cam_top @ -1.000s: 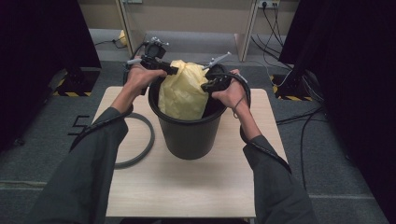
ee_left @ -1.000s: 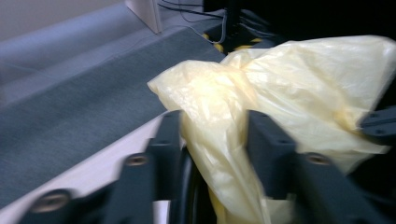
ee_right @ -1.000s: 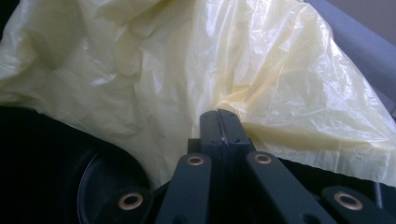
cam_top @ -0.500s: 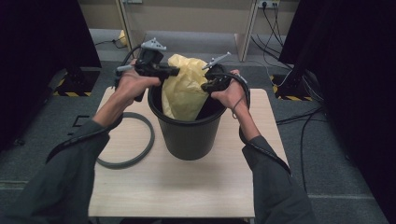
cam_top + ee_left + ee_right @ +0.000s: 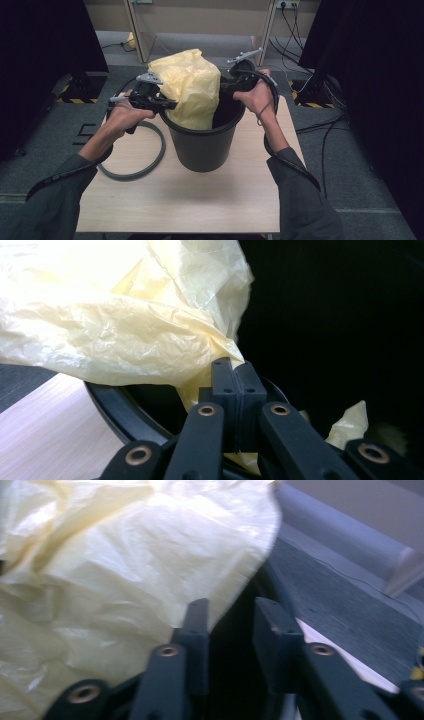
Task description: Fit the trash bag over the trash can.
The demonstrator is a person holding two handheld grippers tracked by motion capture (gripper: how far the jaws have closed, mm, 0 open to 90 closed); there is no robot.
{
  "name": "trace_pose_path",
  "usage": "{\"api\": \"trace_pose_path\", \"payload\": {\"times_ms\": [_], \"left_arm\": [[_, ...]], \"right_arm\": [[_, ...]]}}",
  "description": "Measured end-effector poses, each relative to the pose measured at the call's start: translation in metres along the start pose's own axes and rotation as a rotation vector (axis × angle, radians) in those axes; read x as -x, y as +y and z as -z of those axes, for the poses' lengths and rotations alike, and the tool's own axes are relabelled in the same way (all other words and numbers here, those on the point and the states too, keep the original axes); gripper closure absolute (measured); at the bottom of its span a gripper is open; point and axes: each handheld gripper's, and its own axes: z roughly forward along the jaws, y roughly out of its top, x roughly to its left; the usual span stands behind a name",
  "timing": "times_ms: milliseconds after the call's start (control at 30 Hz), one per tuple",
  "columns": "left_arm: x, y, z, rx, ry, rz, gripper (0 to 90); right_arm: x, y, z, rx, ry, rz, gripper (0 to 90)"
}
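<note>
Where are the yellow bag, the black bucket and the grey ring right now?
yellow bag [image 5: 187, 87], high view, on its bulging middle.
black bucket [image 5: 202, 147], high view, on its front wall.
grey ring [image 5: 150, 165], high view, on its near right curve.

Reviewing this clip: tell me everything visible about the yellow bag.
The yellow bag is thin, crinkled, translucent plastic, bunched and standing up out of the black bucket at the table's middle, leaning toward the bucket's left side. The left gripper is shut on a fold of it at the rim. The right gripper is open beside it, jaws apart, pinching nothing.
</note>
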Motion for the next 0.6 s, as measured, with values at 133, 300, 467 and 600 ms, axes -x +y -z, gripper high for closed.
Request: {"api": "trace_pose_path", "payload": {"times_ms": [133, 300, 467, 600], "left_arm": [[0.003, 0.001, -0.004, -0.010, 0.026, -0.020, 89.0], [0.005, 0.002, -0.011, -0.020, 0.039, -0.032, 89.0], [0.001, 0.003, -0.013, -0.007, 0.051, -0.028, 89.0], [-0.005, 0.006, -0.017, -0.003, 0.076, -0.031, 89.0]], "right_arm": [[0.008, -0.004, 0.001, -0.054, -0.077, -0.018, 61.6], [0.011, -0.007, -0.002, -0.090, -0.117, 0.005, 68.2], [0.022, -0.015, -0.019, -0.091, -0.095, -0.028, 73.5], [0.027, -0.012, -0.024, -0.085, -0.094, -0.039, 73.6]]}}
